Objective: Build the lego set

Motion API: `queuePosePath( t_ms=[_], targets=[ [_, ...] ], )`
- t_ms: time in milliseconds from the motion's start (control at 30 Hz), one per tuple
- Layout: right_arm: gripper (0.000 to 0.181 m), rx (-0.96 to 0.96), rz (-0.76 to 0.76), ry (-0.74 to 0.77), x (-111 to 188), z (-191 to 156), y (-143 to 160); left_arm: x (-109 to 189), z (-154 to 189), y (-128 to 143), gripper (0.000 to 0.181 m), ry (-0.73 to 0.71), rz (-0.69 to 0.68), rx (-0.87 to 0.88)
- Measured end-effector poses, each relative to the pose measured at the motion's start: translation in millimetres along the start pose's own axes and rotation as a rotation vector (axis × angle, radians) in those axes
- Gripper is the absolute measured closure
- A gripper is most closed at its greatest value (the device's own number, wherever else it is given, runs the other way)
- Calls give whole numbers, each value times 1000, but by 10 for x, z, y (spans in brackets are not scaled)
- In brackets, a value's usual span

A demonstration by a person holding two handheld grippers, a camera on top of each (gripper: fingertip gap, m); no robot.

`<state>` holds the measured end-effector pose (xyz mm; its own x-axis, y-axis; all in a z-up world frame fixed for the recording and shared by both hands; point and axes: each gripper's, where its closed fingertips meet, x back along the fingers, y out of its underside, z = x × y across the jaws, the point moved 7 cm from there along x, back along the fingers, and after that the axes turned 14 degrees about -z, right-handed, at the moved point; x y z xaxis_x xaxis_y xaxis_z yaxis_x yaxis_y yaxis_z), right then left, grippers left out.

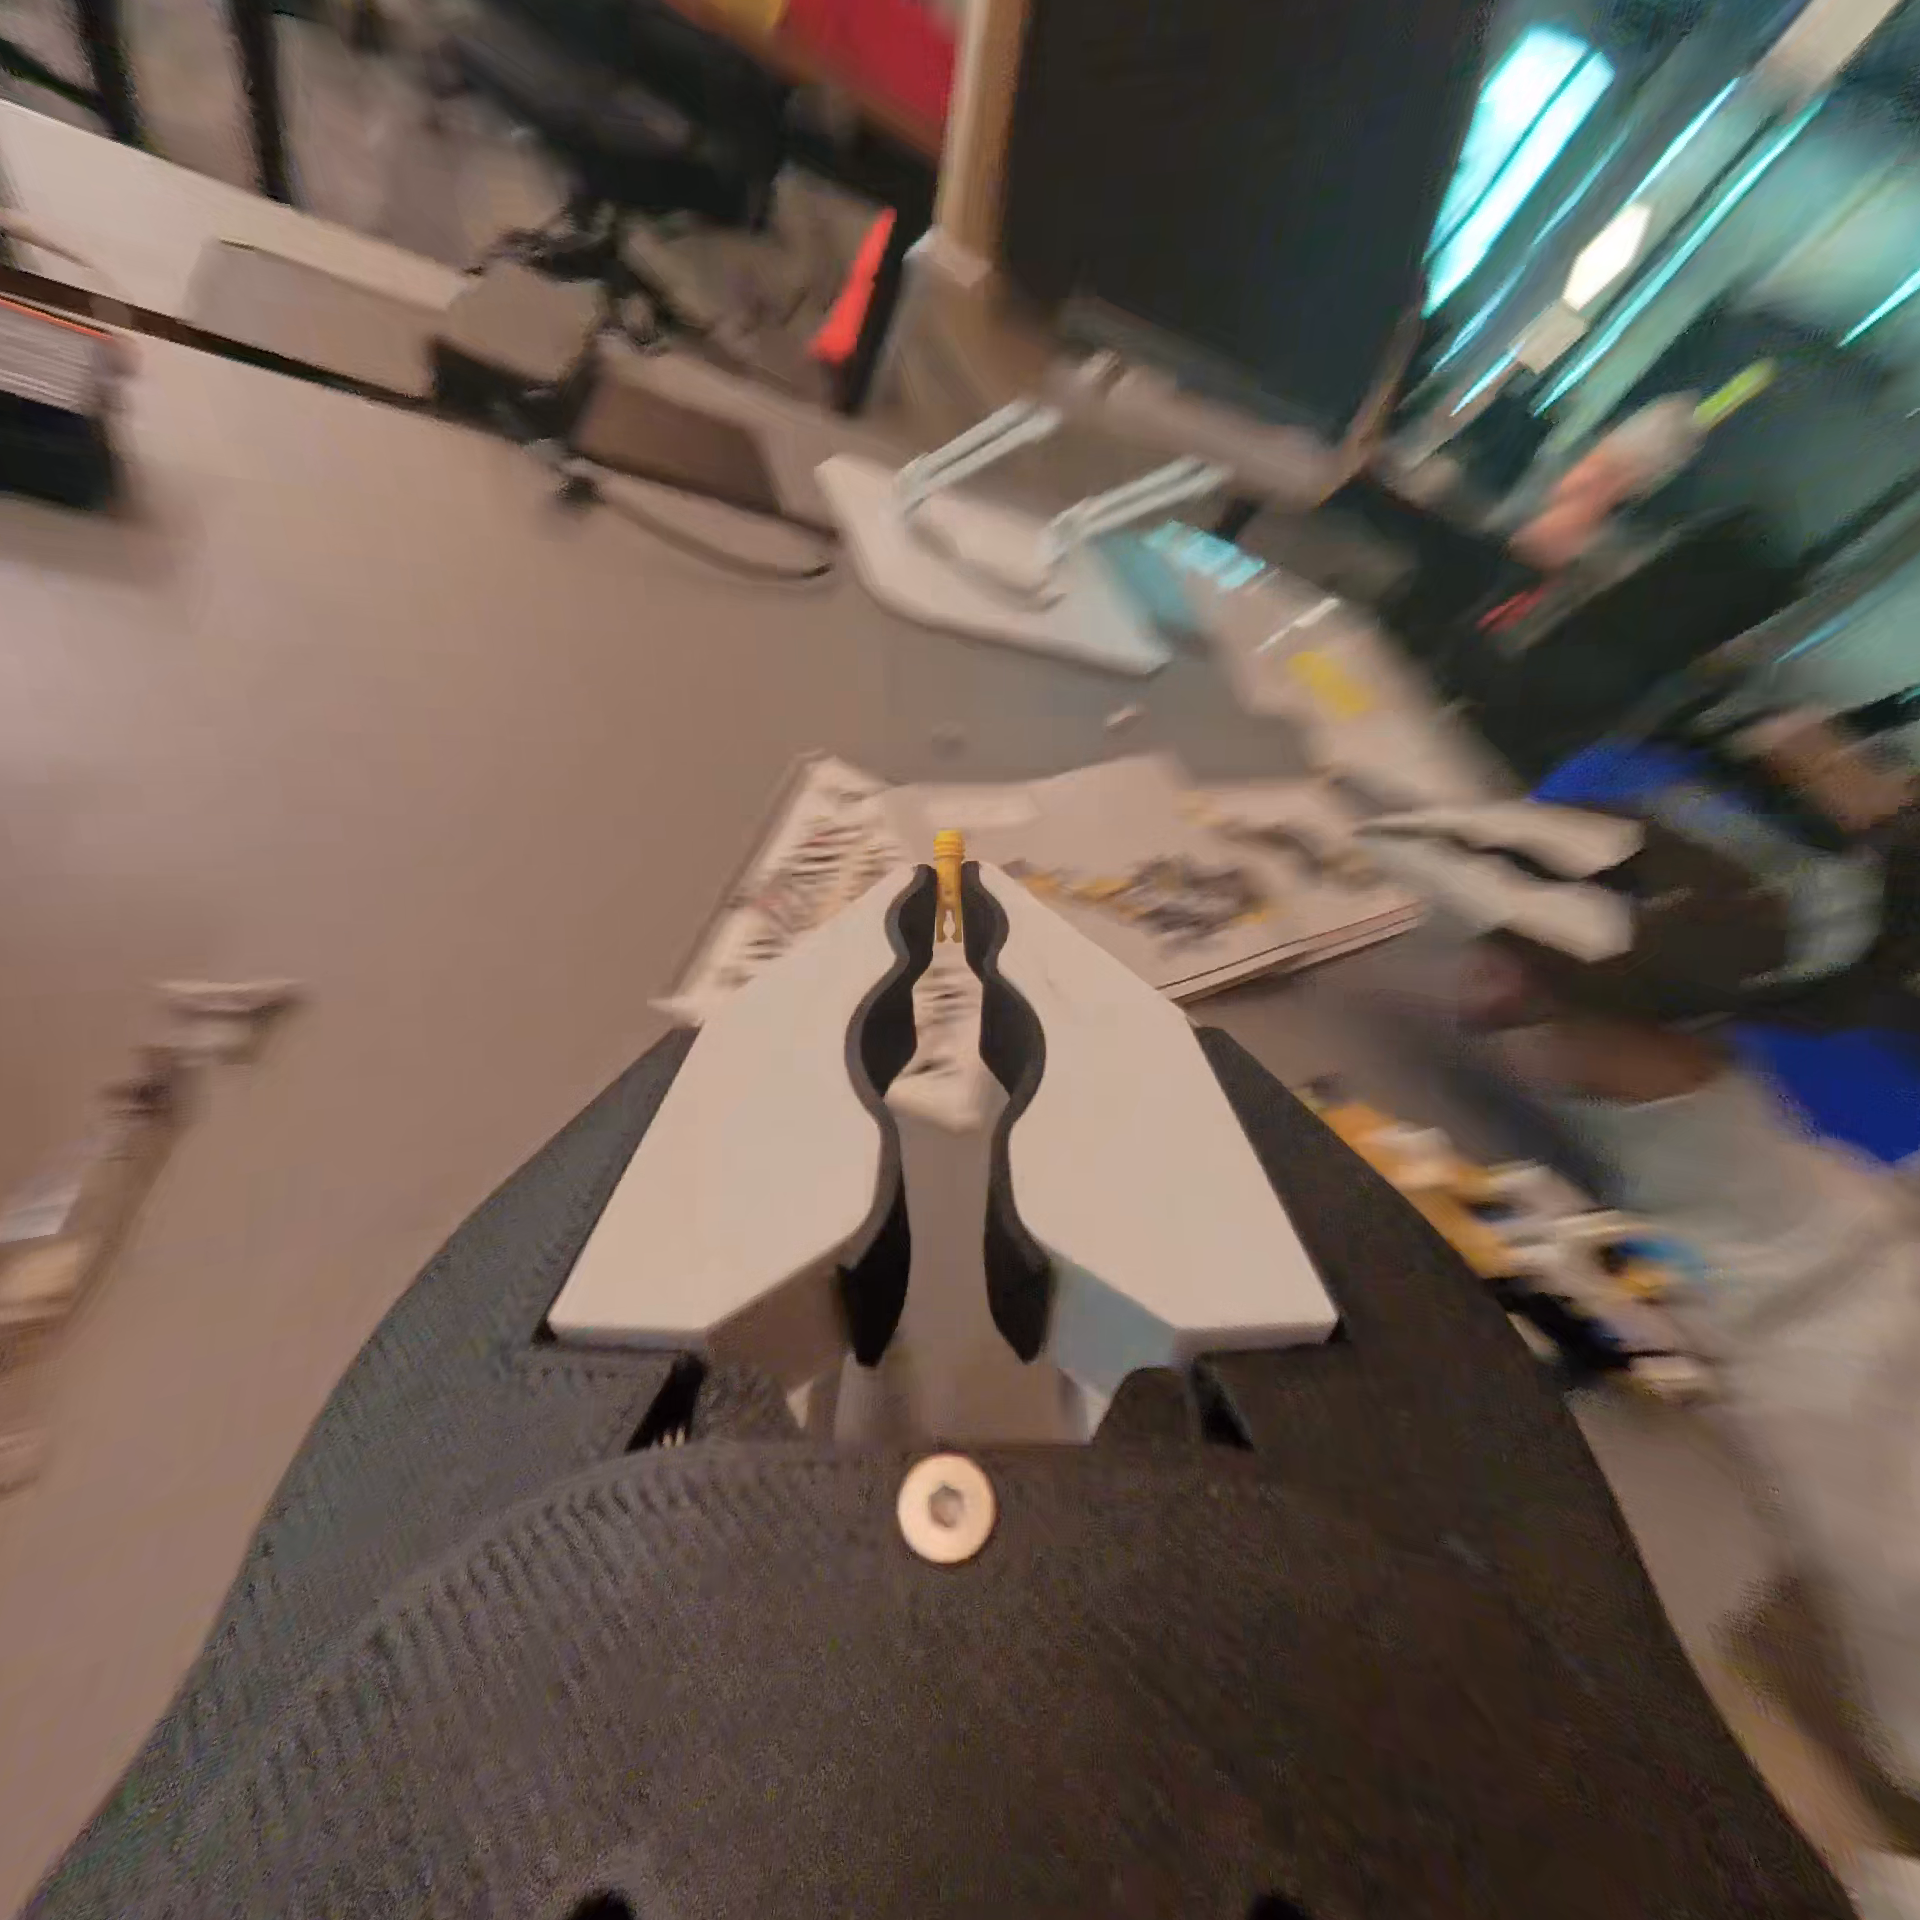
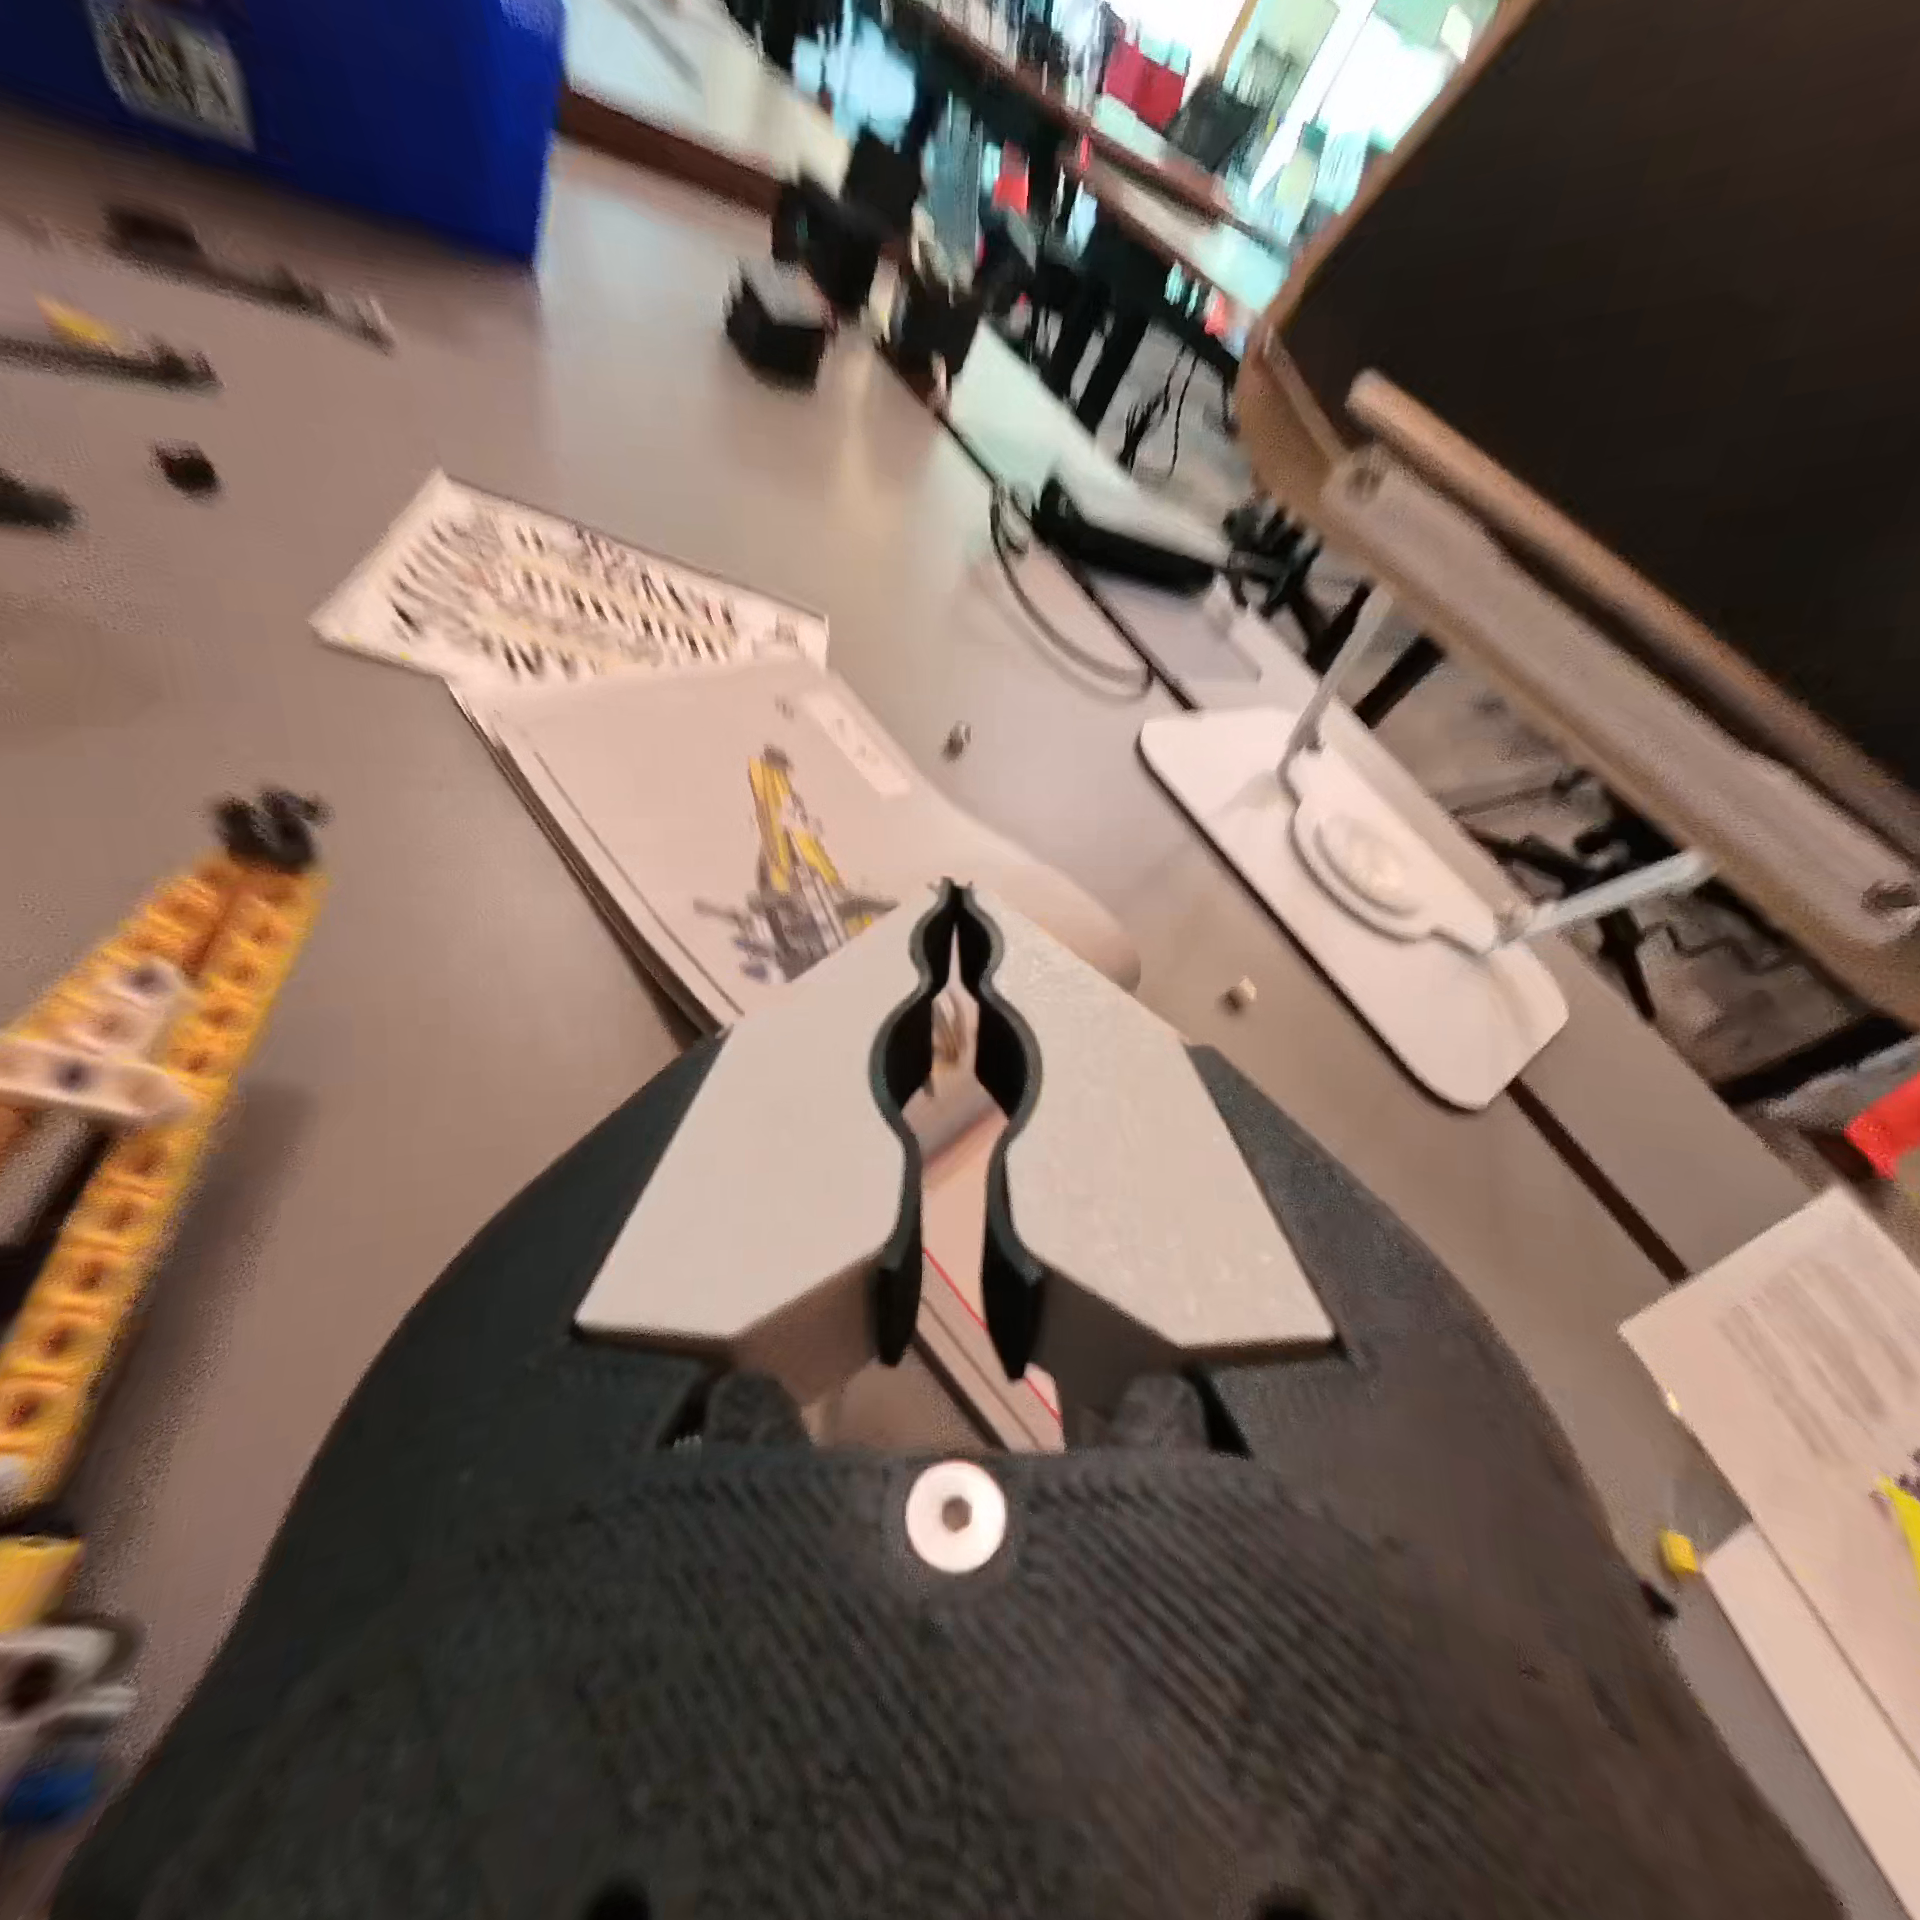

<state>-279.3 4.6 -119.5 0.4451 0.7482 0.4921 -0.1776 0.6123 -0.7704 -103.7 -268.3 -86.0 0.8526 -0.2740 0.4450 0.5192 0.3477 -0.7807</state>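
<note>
While jaws pinch a yellow pin (image 1: 948,883), nothing fills the blue box (image 2: 343,94).

Matt grey plastic fingers (image 1: 748,1143) w/ black rubbery liners on left tool (image 1: 949,883), coarse ribbed black printed body, shiny metal screw (image 1: 945,1509); tiny yellow pin (image 1: 948,878), glossy plastic. Same build on right tool (image 2: 961,902): speckled matt grey fingers (image 2: 769,1174), rough black shell, bright metal screw (image 2: 955,1518). Desk (image 2: 623,416) smooth grey-brown w/ soft sheen; paper booklet (image 2: 665,790), semi-gloss; yellow lego beam (image 2: 135,1143), shiny plastic; white stand base (image 2: 1351,894), smooth matt.
</note>
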Motion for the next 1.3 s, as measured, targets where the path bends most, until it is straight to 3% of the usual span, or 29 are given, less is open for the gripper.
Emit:
queuePosePath(
  t_ms=[100, 200, 333, 500, 600, 1000, 1300],
  targets=[
    [177, -13, 161, -18, 375, -186, -333, 93, 591, 242, 177, 330, 154, 134],
    [175, -10, 323, -77, 845, -591, -623, 226, 1001, 664, 177, 386, 229, 176],
    [170, 102, 363, -181, 1178, -1311, -851, 351, 1331, 1118, 178, 624, 286, 467],
    [169, 177, 388, -47, 1408, -1816, -900, 366, 1572, 1199, 177, 847, 248, 563],
    [166, 147, 421, -65, 1502, -2060, -911, 460, 1557, 1187, 178, 901, 244, 586],
    [173, 96, 364, 118, 1484, -2108, -867, 459, 1683, 1241, 178, 1053, 157, 660],
    [166, 112, 366, 77, 1509, -2137, -805, 383, 1732, 1295, 177, 1099, 129, 703]
  ],
)
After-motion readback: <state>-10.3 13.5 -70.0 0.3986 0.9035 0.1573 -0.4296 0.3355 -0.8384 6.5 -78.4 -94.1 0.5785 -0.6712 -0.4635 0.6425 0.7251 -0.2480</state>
